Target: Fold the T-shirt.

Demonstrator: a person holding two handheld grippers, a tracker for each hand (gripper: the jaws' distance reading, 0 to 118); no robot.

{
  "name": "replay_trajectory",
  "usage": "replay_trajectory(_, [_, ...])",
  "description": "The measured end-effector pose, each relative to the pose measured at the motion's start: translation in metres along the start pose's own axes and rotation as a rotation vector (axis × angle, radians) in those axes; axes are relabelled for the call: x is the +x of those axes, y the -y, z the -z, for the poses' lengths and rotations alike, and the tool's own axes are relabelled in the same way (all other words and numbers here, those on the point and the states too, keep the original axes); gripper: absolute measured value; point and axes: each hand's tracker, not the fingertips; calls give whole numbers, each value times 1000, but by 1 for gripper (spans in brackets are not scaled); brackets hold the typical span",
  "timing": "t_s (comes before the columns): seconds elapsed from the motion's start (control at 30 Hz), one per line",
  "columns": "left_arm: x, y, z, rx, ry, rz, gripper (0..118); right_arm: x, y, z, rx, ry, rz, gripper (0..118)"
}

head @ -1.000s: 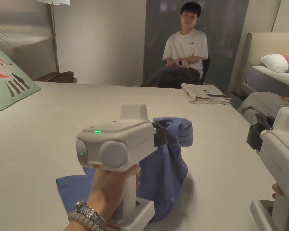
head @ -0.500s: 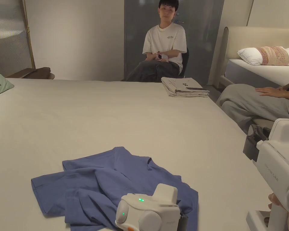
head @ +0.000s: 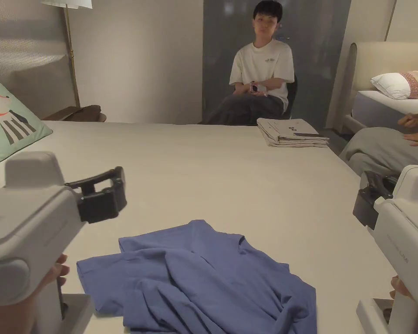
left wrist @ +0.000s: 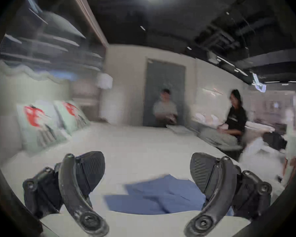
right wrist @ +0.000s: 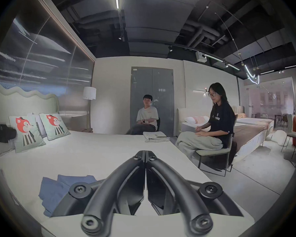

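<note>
A blue T-shirt [head: 203, 278] lies crumpled and partly spread on the pale bed [head: 195, 174], near the front edge. My left gripper [head: 116, 191] hovers above the bed to the left of the shirt, apart from it. In the left gripper view it [left wrist: 147, 169] stands wide open with nothing between its pads [left wrist: 91, 169], and the shirt [left wrist: 157, 196] lies below and ahead. My right gripper [head: 369, 195] is held at the bed's right side, clear of the shirt. Its jaws [right wrist: 145, 153] are shut together and empty, with the shirt [right wrist: 55, 189] to their left.
A stack of folded light garments [head: 291, 132] rests at the bed's far right corner. A fox-print cushion [head: 8, 121] lies at the left. One person [head: 260, 74] sits beyond the far edge; another person's legs [head: 382, 148] are at the right. The bed's middle is bare.
One second ago my left gripper held the shirt up off the bed. It has since laid the shirt down, let go, opened, and moved up and to the left.
</note>
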Motion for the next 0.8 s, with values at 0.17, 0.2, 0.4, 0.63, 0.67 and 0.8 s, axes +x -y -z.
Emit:
replay_trajectory(0.17, [-32, -17, -10, 3, -126, 3, 0, -16, 1, 5, -1, -32, 14, 0])
replay_trajectory(0.2, [-34, -15, -9, -6, -129, 0, 0, -18, 2, 5, -2, -38, 15, 0])
replay_trajectory(0.4, [-33, 7, 15, -126, -72, -40, 0, -27, 2, 6, 3, -57, -6, 0])
replay_trajectory(0.63, [-25, 74, 73, -509, 44, -69, 1, -33, 22, 17, -75, -65, -32, 0])
replay_trajectory(0.67, [-24, 86, 81, -565, 47, -72, 6, -34, 26, 19, -89, -68, -36, 0])
replay_trajectory(0.8, [-28, 136, 106, -776, 40, -102, 106, -35, 44, 27, -152, -75, -61, 0])
